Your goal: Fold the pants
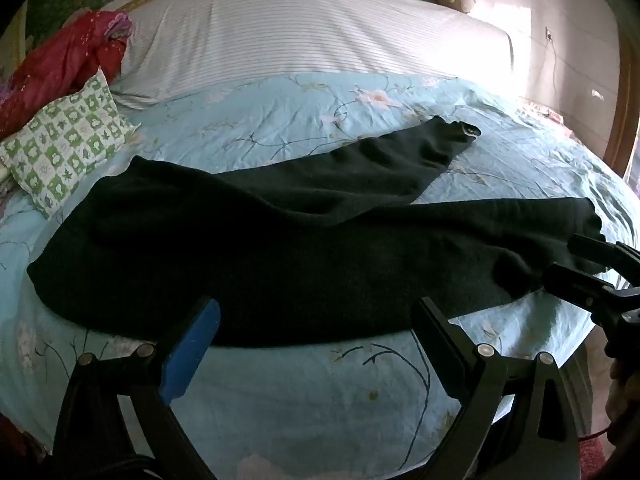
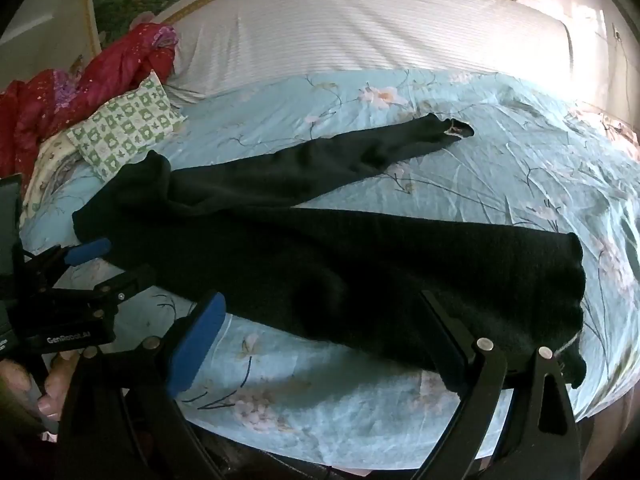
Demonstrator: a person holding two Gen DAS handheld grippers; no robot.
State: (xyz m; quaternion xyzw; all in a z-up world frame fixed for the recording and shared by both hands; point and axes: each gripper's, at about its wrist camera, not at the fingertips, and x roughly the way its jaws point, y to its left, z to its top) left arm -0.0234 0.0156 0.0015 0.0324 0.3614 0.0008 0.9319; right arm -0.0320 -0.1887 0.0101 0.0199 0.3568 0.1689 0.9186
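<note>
Black pants [image 1: 256,248] lie spread flat on the light-blue floral bedspread [image 1: 304,396], waist to the left, two legs splayed to the right; they also show in the right wrist view [image 2: 360,264]. My left gripper [image 1: 316,320] is open, hovering at the near edge of the seat of the pants; it shows at the left of the right wrist view [image 2: 116,260]. My right gripper [image 2: 320,316] is open over the near leg, by its cuff; it shows at the right in the left wrist view [image 1: 576,260], its jaws apart at the cuff.
A green-and-white patterned pillow [image 1: 64,144] lies left of the waist, with a red quilt [image 1: 60,68] behind it. A white striped sheet [image 1: 304,28] covers the bed's far half. The bed's near edge [image 2: 360,452] drops off below the grippers.
</note>
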